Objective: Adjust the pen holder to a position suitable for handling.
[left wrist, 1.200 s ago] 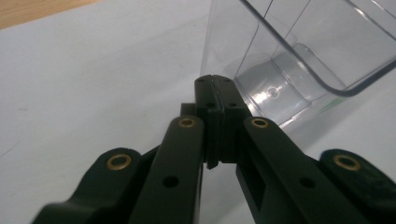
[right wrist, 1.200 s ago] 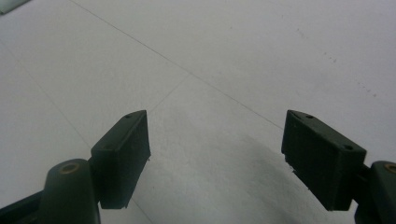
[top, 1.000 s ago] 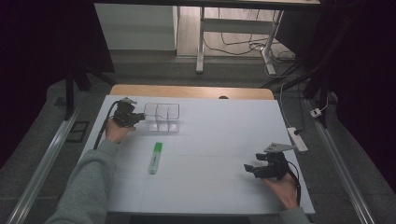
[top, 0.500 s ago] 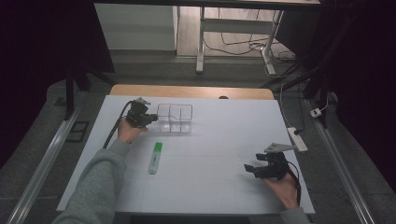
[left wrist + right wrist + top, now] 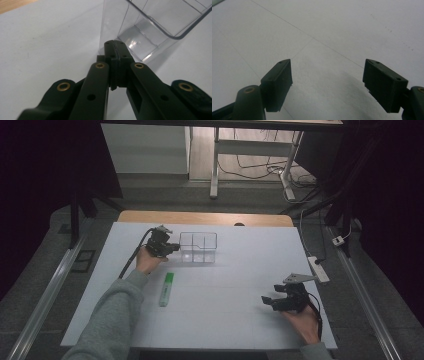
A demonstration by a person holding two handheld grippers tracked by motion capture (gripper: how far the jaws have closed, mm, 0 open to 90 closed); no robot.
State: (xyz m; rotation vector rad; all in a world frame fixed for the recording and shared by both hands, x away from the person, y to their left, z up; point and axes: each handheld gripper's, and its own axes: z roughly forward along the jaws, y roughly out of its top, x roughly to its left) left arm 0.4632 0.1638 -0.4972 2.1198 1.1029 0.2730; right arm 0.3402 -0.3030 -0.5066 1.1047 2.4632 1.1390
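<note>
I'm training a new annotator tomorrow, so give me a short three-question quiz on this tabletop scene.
1. True or false: the left gripper has its jaws shut beside the clear box.
2. Multiple choice: where does the green marker lie? A) inside the clear box; B) flat on the white table, nearer the person than the box; C) between the jaws of the right gripper.
3. Fill in: the right gripper's jaws stand ____ with nothing between them.

Key: 1 true; 2 B; 3 open.
</note>
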